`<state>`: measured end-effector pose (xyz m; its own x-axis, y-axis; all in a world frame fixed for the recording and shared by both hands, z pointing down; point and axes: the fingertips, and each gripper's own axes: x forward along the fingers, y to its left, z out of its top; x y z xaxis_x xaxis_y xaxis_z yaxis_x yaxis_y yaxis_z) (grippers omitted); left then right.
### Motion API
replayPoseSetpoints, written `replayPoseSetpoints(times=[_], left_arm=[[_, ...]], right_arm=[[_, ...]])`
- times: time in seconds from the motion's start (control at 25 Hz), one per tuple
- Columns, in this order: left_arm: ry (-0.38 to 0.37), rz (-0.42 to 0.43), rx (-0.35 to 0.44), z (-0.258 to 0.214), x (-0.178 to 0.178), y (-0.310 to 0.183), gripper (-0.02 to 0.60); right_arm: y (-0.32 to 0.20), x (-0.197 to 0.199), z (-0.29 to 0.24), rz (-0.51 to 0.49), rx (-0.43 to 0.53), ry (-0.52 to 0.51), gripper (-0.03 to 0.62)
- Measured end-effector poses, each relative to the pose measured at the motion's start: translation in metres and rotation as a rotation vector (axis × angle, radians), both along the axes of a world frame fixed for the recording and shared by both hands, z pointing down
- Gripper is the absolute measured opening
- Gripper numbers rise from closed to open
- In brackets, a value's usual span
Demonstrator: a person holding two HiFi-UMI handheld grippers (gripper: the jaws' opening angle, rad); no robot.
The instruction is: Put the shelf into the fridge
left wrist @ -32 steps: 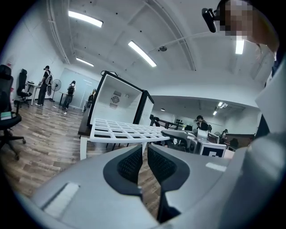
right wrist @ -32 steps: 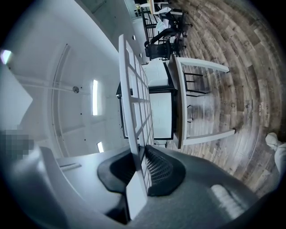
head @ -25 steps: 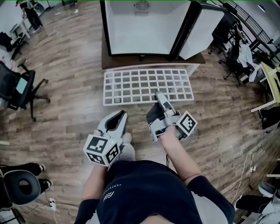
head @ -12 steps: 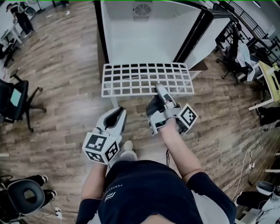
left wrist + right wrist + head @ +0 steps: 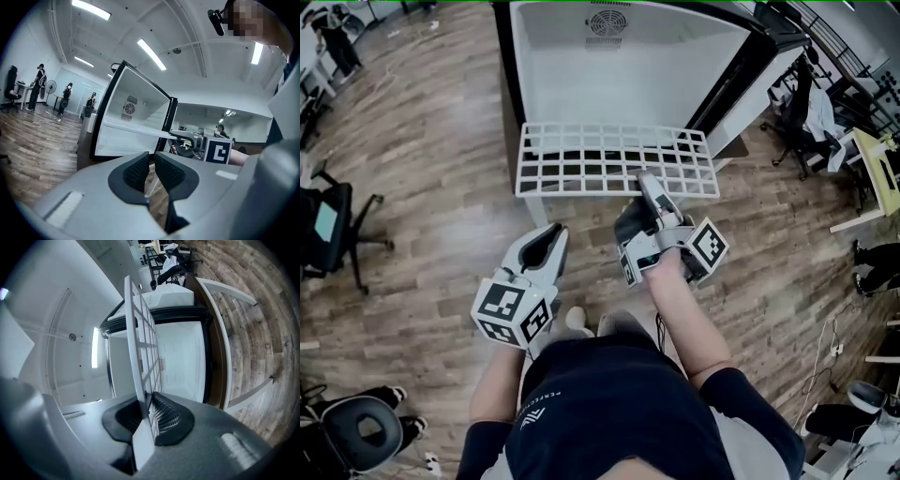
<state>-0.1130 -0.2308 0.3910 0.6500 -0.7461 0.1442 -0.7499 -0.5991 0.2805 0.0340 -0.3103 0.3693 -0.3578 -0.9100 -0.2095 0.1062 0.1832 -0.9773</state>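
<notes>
Half done at best: shelf (image 5: 614, 161) clamped by its near edge in right gripper (image 5: 649, 192), held level, far edge near mouth of open fridge (image 5: 628, 75), not seated inside. Left gripper (image 5: 546, 246) nearly closed on nothing, clear of shelf. Remaining: slide in, seat, let go

Fridge (image 5: 628, 84) mouth open ahead; door (image 5: 752, 92) stands at right edge.

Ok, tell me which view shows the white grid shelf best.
The head view: the whole shelf lies flat before the open fridge, the right gripper clamped on its near edge. The right gripper view shows it edge-on between the jaws; the left gripper view catches only a thin strip.
</notes>
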Motion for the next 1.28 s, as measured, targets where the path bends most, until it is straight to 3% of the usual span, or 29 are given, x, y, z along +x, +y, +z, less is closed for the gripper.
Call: replayPoseSetpoints(times=[0.4,1.28], left_arm=[[0.004,-0.023,-0.028,0.001,0.023,-0.026,0.057],[-0.004,-0.122,-0.041,0.004,0.012,-0.041,0.058]], right_arm=[[-0.028,0.014,-0.009,-0.032,-0.004,0.000,0.044],[-0.062,0.013,-0.009,-0.093,0.004,-0.009,0.044]])
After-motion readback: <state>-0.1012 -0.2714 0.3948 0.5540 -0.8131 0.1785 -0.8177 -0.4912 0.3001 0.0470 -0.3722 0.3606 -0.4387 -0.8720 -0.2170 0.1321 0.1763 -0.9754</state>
